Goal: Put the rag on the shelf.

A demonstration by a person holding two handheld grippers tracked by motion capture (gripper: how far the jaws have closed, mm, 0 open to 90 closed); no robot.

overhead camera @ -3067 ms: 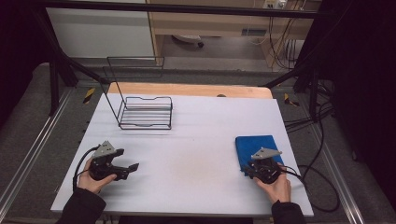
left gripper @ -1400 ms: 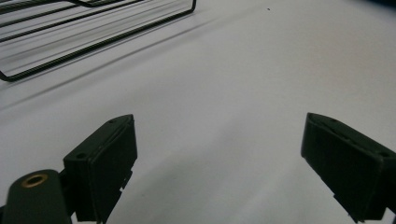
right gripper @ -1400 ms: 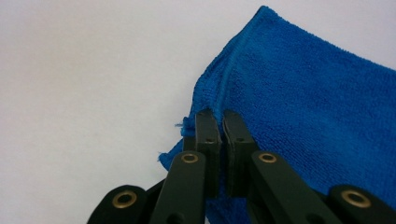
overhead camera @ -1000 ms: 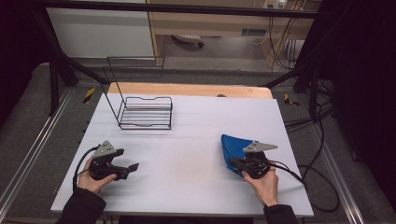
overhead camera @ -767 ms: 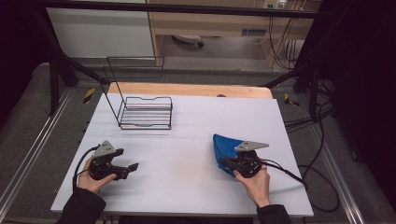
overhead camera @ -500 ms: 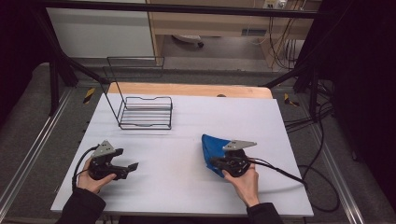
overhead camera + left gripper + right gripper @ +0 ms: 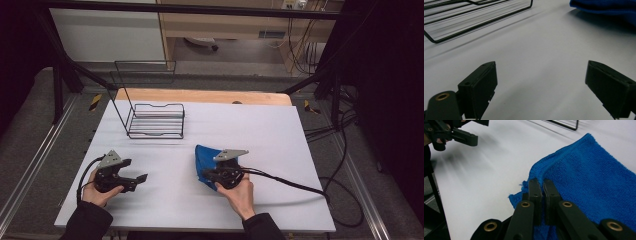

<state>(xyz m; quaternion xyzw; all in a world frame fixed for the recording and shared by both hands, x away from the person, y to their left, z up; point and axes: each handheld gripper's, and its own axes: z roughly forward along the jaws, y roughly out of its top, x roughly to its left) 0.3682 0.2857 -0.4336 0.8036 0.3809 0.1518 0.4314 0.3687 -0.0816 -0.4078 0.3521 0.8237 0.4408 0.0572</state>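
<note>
A blue towel (image 7: 204, 162) lies bunched near the middle of the white table (image 7: 280, 135), with one edge lifted. My right gripper (image 7: 207, 175) is shut on that edge; in the right gripper view the jaws (image 7: 542, 185) stand almost together, pinching a fold of the towel (image 7: 589, 177). My left gripper (image 7: 136, 170) rests low at the front left, a hand's width or two left of the towel, jaws wide apart with nothing between them (image 7: 540, 82). The towel's near edge (image 7: 604, 6) lies ahead of it at the upper right.
A black wire rack (image 7: 155, 120) stands at the back left of the table, its front rail (image 7: 474, 15) ahead of the left gripper. The right gripper's cable (image 7: 290, 182) trails off to the right. A wooden strip (image 7: 200, 96) runs along the far edge.
My right gripper has dragged the towel leftward from the table's right side toward the middle, with the towel lifted and bunched. The left gripper has stayed put.
</note>
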